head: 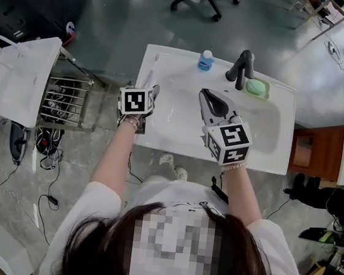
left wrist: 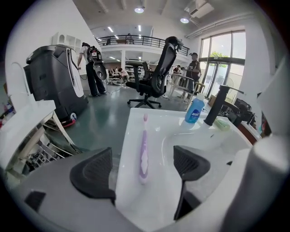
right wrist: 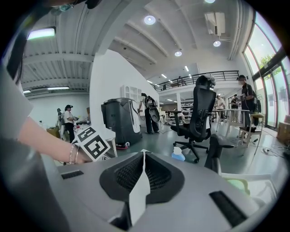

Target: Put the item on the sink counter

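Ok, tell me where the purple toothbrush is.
In the left gripper view the purple plastic toothbrush lies on the white sink counter's left rim, between the open left claw's jaws, touching neither.

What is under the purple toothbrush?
The purple toothbrush lies flat on the white sink counter, between the left gripper's open jaws. The strip of counter right beneath the brush is covered, so nothing more can be seen there.

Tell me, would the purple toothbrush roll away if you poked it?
Probably not far: the toothbrush lies flat, and its wide-looking handle should stop it rolling. It looks thin and light, so a nudge would likely slide it along the glossy counter.
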Action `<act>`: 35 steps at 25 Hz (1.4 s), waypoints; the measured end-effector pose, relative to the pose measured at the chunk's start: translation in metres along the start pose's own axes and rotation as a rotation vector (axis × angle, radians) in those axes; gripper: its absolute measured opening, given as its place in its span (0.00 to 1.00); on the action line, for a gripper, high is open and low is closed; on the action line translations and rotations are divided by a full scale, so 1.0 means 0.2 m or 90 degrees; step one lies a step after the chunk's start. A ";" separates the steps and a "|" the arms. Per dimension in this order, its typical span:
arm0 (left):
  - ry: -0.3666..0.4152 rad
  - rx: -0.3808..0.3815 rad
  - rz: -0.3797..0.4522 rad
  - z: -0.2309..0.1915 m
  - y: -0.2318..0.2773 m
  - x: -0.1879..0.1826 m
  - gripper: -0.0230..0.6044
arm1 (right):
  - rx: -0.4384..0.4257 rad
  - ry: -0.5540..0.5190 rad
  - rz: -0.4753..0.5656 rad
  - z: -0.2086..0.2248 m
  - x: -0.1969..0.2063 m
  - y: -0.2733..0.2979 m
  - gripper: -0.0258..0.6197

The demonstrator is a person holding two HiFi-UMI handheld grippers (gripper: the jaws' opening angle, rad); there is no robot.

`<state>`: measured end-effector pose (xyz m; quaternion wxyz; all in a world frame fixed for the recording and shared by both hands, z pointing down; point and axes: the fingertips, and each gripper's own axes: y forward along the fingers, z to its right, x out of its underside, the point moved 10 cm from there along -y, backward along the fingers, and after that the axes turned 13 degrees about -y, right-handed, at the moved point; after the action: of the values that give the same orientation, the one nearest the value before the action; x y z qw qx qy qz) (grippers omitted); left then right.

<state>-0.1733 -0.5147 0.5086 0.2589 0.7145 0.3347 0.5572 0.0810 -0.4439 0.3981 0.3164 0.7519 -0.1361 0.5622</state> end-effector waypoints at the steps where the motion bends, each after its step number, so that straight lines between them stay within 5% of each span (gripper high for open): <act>1: -0.003 0.004 0.005 0.00 -0.02 0.00 0.70 | 0.001 -0.001 0.002 0.00 0.00 -0.01 0.09; 24: 0.032 0.029 0.215 0.16 -0.80 0.24 0.72 | -0.003 -0.053 0.080 -0.16 -0.05 -0.50 0.09; 35: 0.115 0.061 0.369 0.28 -1.17 0.27 0.72 | 0.001 -0.076 0.132 -0.19 -0.14 -0.67 0.09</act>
<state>-0.1552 -0.3227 0.3557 0.0240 0.7390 0.1645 0.6529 0.1181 -0.3216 0.3358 0.2475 0.7662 -0.2315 0.5459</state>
